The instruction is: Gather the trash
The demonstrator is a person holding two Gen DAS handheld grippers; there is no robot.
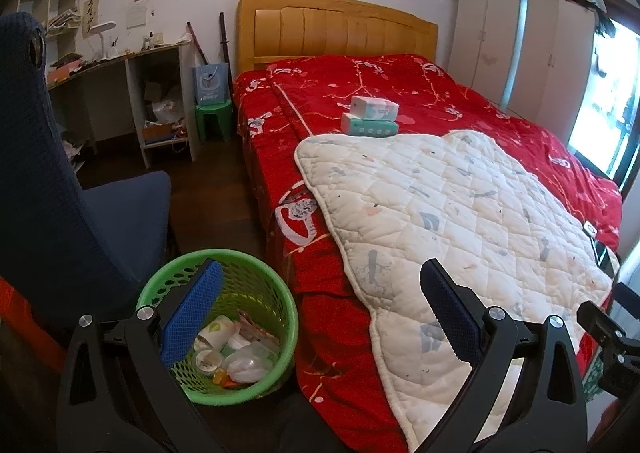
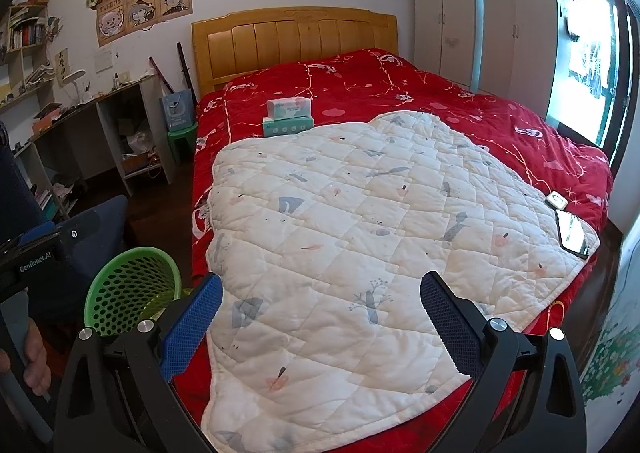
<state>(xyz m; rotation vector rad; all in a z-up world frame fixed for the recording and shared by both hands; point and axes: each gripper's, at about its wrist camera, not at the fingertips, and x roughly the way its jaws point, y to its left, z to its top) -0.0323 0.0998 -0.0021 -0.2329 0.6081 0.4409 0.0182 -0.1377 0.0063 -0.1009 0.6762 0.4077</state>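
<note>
The green perforated basket stands on the floor at seven o'clock beside the bed, holding cups and wrappers; left claw and right claw both gape empty.

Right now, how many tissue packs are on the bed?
2. A white tissue pack is stacked on a green tissue pack, both on the red bedspread just beyond the white quilt. Nothing suggests more, though some could be hidden.

"GenRobot.AI" printed on left gripper body.
</note>
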